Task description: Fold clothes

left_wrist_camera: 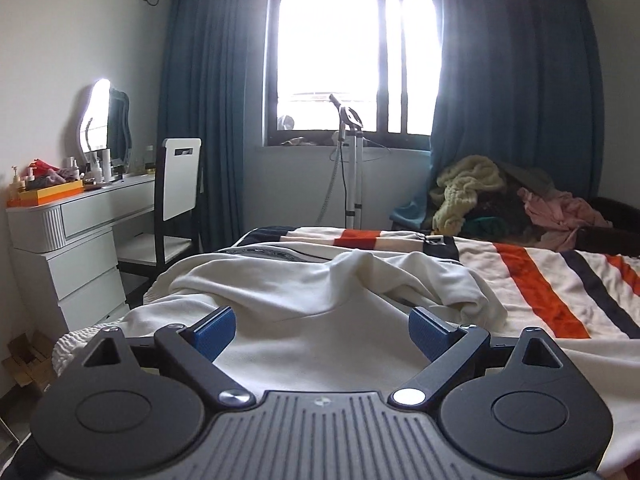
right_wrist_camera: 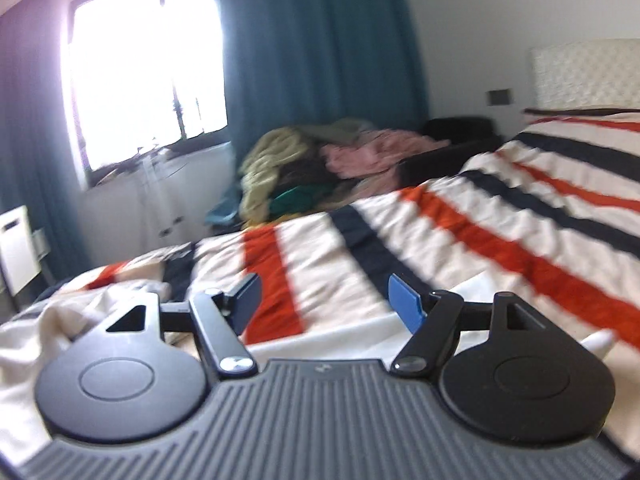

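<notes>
A cream sweatshirt (left_wrist_camera: 320, 300) lies crumpled on the striped bed cover (left_wrist_camera: 560, 288). My left gripper (left_wrist_camera: 322, 332) is open and empty, its blue pads (left_wrist_camera: 216, 330) spread just above the near part of the sweatshirt. My right gripper (right_wrist_camera: 324, 302) is open and empty, low over the striped cover (right_wrist_camera: 500, 232). In the blurred right wrist view the sweatshirt (right_wrist_camera: 60, 320) shows at the lower left, beside and under the gripper body.
A pile of other clothes (left_wrist_camera: 520, 204) sits at the far side of the bed, also in the right wrist view (right_wrist_camera: 320, 164). A white dresser (left_wrist_camera: 80, 240) and chair (left_wrist_camera: 176, 208) stand left of the bed. A garment steamer stand (left_wrist_camera: 352, 168) is under the window.
</notes>
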The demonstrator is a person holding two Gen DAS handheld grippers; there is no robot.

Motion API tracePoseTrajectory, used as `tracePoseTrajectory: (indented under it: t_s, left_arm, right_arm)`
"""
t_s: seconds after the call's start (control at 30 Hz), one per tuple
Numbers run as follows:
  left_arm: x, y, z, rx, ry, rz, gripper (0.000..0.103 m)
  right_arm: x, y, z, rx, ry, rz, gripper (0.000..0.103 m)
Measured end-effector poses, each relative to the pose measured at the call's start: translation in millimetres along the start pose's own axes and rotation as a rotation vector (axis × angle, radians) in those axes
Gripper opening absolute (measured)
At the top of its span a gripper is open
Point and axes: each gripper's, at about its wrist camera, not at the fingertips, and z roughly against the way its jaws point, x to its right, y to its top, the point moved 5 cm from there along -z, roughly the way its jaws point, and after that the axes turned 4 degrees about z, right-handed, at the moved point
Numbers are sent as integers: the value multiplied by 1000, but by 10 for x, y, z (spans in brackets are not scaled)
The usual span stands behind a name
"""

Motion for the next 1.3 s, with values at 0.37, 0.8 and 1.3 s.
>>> tracePoseTrajectory:
  t_s: [0.37,0.8,1.3]
  left_arm:
    - [208,-160,-212,-29,33,-179,94]
    - [1654,-302,-1344,-33,-84,-556,83]
    - [3096,-769,-2893,-247,-64,-796,49]
  right_arm:
    - [-315,-142,80,-3,50,-13,72]
    - [76,-245,-236,-64,-41,-158,72]
    - [419,-544,-871,-97,-192,-250,73]
